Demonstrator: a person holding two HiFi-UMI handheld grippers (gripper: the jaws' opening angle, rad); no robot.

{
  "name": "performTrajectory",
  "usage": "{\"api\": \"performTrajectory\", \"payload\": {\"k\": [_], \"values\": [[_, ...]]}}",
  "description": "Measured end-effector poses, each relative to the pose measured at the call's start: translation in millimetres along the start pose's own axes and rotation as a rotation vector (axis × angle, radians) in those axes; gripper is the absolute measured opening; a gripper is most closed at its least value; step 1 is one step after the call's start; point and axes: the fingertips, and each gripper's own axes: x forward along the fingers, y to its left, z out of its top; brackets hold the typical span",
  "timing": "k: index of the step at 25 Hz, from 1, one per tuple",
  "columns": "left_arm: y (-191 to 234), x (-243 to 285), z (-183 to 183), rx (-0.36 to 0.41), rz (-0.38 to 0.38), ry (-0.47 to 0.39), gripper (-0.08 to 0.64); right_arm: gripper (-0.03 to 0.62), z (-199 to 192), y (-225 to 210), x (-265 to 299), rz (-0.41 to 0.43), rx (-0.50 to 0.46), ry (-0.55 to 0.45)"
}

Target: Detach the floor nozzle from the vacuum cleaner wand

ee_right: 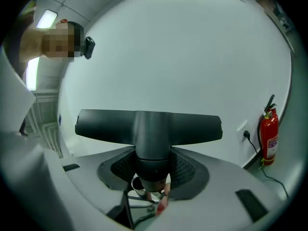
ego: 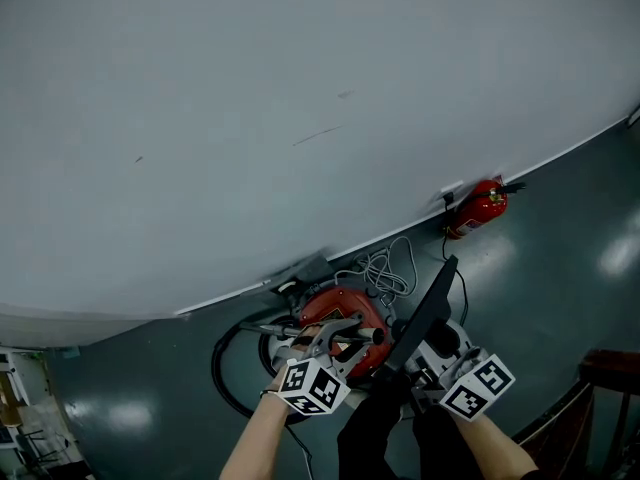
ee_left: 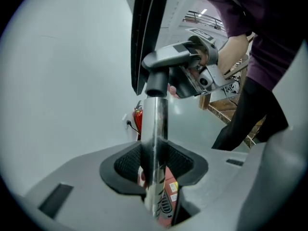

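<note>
Evidently a two-handed separation grip. The left gripper (ego: 335, 353) has its jaws clamped on the chrome wand (ee_left: 155, 143), anchoring it; the right gripper (ego: 432, 363) has its jaws closed round the neck of the floor nozzle (ee_right: 149, 127), placed to twist or pull it free. Both parts are held above the red vacuum cleaner (ego: 338, 313). Only the left gripper view shows the joint, seemingly still mated; only the right gripper view shows the nozzle's full width; the head view alone shows both grips together.

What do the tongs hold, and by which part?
Left tongs grip the wand by its metal tube; right tongs grip the floor nozzle by its neck.
</note>
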Motion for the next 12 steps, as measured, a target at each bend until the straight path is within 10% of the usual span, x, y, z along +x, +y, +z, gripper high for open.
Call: {"api": "performTrajectory", "payload": {"k": [12], "values": [[12,38,-42,-0.073,0.062,0.092,0.154,0.183,26,-17,-22,0.008,0.026,-0.045]]}}
